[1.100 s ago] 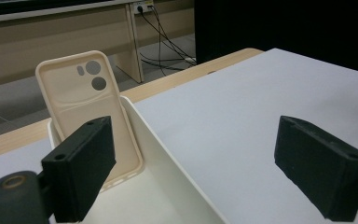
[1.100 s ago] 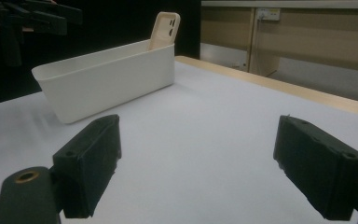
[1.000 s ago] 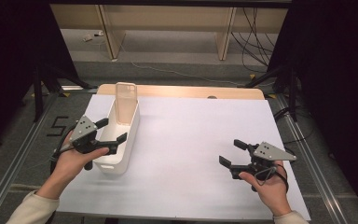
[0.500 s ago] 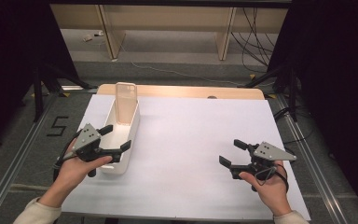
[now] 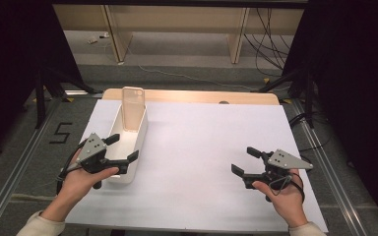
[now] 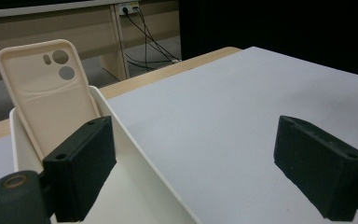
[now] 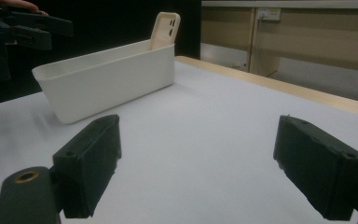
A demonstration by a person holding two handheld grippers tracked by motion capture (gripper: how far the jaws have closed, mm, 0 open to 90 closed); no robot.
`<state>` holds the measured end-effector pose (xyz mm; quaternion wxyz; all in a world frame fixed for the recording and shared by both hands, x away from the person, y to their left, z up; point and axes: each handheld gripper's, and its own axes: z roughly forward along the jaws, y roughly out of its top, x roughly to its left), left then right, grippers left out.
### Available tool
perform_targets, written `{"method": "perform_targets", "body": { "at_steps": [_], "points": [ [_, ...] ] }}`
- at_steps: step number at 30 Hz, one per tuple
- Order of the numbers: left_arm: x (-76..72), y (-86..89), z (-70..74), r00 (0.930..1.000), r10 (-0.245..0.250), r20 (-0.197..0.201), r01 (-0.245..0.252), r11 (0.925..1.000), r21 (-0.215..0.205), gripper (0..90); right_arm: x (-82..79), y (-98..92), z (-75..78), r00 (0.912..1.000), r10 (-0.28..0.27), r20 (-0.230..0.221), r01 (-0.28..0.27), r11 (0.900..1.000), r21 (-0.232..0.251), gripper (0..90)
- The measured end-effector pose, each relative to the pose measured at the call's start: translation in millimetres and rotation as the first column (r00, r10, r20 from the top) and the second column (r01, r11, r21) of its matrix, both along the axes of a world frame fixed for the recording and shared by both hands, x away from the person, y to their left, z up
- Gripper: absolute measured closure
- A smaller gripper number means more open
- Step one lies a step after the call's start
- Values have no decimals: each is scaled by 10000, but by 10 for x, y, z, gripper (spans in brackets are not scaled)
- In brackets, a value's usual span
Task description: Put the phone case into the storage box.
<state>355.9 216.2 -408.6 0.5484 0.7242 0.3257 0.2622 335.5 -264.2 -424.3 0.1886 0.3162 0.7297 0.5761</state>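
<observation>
A long white bin (image 5: 137, 132) lies on the left of the white table (image 5: 202, 132). A cream phone case (image 5: 132, 105) stands upright in its far end, leaning on the end wall. My left gripper (image 5: 123, 147) hovers open over the bin's near end. In the left gripper view the left gripper (image 6: 200, 172) has one jaw above the bin's inside and the other above the table. The bin's wall (image 6: 130, 144) runs between them, with the phone case (image 6: 51, 93) ahead. My right gripper (image 5: 246, 161) rests open at the table's right with nothing between its jaws.
From the right gripper (image 7: 205, 172), its own view looks across bare table to the bin (image 7: 107, 81), the phone case (image 7: 164, 30) and the left gripper (image 7: 18, 23). Beyond the table's far wooden edge (image 5: 192, 96) are a floor, cables and shelf legs.
My left gripper has shifted slightly toward the near end of the bin and turned a little. The right gripper has not moved.
</observation>
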Motion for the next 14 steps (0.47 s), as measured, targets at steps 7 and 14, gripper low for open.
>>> {"method": "perform_targets", "body": {
  "at_steps": [7,14],
  "points": [
    [-5,8,-2,9998,144,-107,-144,9999,55,126,6,-2,-6,10000,63,30,-63,10000,62,162],
    [4,15,2,9997,215,-95,-215,9998,42,131,13,-5,-12,10000,81,37,-82,9998,163,162]
  ]
}}
